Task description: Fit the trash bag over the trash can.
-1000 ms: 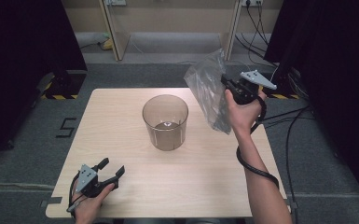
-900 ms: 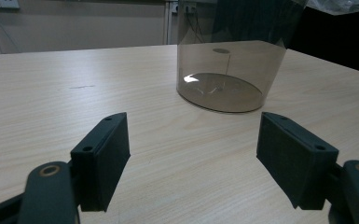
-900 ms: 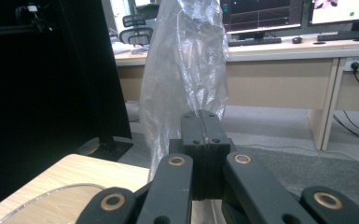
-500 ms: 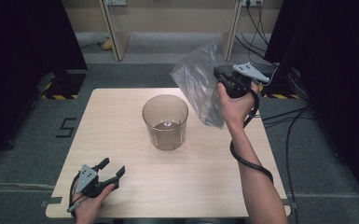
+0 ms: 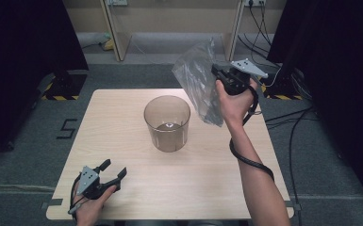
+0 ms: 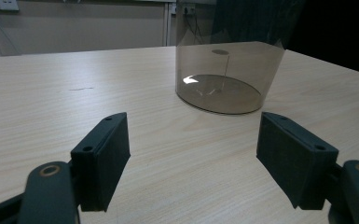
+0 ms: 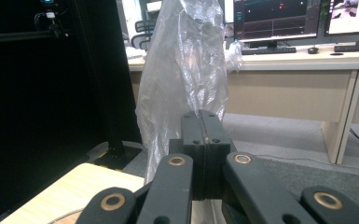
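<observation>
- Table: light wood, unchanged against the two earlier shots; no shift of anything resting on it.
- Plastic bag: clear, crumpled, hanging in the air beyond the table's far right part, lifted higher and carried a bit leftward compared with a second ago; now up beside and above the bin, not over its mouth yet. In the right gripper view, bag rising tall straight ahead of the jaws.
- Bin: smoky see-through tub, upright mid-table, empty, same spot as before; seen close in the left gripper view.
- Right gripper: raised in the hand, jaws pressed together, pinching a fold of the bag.
- Left gripper: parked at the near left table edge, jaws spread, nothing between them, no change from earlier.
- Reading: bag lifted clear and heading toward the bin, likely for lining it; opening the bag's mouth probably next, calling for the idle left gripper.
</observation>
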The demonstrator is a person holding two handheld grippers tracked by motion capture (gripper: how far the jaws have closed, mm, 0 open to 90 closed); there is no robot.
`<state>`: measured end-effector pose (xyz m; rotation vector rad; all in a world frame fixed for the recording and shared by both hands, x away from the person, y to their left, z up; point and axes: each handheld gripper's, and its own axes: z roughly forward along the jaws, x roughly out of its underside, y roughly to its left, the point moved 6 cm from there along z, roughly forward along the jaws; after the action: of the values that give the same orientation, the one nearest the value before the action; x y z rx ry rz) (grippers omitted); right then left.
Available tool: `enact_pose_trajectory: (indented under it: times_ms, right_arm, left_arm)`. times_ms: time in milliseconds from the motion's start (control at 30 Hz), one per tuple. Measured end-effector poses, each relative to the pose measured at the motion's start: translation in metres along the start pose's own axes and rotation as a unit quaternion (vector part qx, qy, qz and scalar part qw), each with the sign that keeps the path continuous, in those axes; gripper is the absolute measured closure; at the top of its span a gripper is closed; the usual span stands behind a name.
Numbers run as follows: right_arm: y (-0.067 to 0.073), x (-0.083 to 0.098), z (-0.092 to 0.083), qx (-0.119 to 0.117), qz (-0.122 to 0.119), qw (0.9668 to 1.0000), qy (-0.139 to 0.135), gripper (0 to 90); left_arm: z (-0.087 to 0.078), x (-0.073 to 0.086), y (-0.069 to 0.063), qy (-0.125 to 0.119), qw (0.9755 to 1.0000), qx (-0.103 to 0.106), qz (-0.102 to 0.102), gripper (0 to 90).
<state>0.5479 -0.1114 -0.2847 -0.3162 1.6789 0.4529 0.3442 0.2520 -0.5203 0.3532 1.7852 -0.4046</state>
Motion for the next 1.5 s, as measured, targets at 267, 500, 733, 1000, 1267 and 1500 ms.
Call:
enact_pose_trajectory:
  times_ms: [267, 500, 733, 1000, 1267, 1500]
  right_arm:
    - [0.008, -0.008, 0.005, -0.006, -0.002, 1.0000, -0.006, 90.0]
    - [0.015, -0.012, 0.010, -0.012, -0.002, 0.9999, -0.008, 90.0]
    - [0.020, -0.013, 0.014, -0.016, -0.004, 0.9998, -0.008, 90.0]
    - [0.026, -0.014, 0.018, -0.021, -0.005, 0.9997, -0.007, 90.0]
    - [0.032, -0.015, 0.021, -0.026, -0.004, 0.9996, -0.009, 90.0]
    - [0.037, -0.017, 0.025, -0.030, -0.005, 0.9995, -0.010, 90.0]
  left_arm:
    - [0.000, 0.000, 0.000, 0.000, 1.0000, 0.000, 0.000, 24.3]
    - [-0.001, 0.000, 0.000, -0.001, 1.0000, 0.000, 0.000, 24.3]
    - [-0.001, 0.000, 0.000, -0.002, 1.0000, 0.000, 0.001, 24.3]
    - [-0.001, 0.000, 0.000, -0.002, 1.0000, -0.001, 0.001, 24.4]
    - [-0.001, 0.000, 0.000, -0.002, 1.0000, 0.000, 0.002, 24.4]
    - [-0.001, 0.000, 0.000, -0.002, 1.0000, -0.001, 0.002, 24.4]
